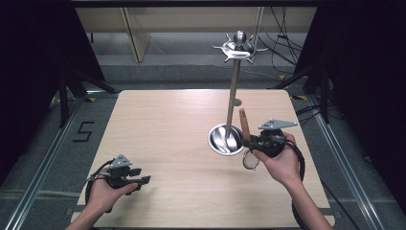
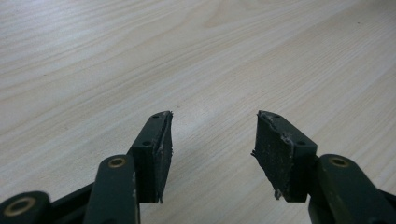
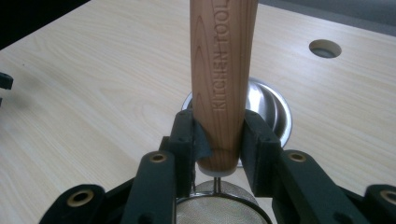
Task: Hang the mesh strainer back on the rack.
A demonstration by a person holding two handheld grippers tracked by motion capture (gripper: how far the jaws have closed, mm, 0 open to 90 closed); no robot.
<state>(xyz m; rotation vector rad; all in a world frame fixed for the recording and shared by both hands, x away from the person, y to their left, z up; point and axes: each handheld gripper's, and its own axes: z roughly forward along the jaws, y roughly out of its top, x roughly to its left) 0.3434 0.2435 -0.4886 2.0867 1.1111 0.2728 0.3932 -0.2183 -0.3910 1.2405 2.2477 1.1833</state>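
One strainer [image 1: 250,158] in play: wooden handle [image 3: 223,79] stamped KITCHEN TOOL, round mesh bowl [image 3: 219,205] at the low end. Held in the air just beside the stand's steel dish [image 1: 225,139], at the right of the table [image 1: 158,124]. Long axis near upright, tilted a little; handle tip pointing up and away from the person, mesh hanging down toward the hand. Clamped at the handle's lower end, just above the metal neck, between the jaws of the right gripper [image 1: 253,142], which press on both sides of the wood.

Probably a hanging job, judging by the stand [image 1: 233,93] with its ring of hooks [image 1: 238,48] at the top of the pole. No hanging hole or loop discernible from these views. To do it well: keep the squeeze firm, since the grip sits close to the handle's end; raise clear of the dish rim; approach a hook slowly so as not to knock the slim pole.

Farther out, left gripper [image 1: 139,179] low at the near left, well apart, jaws spread over bare wood, holding nothing.
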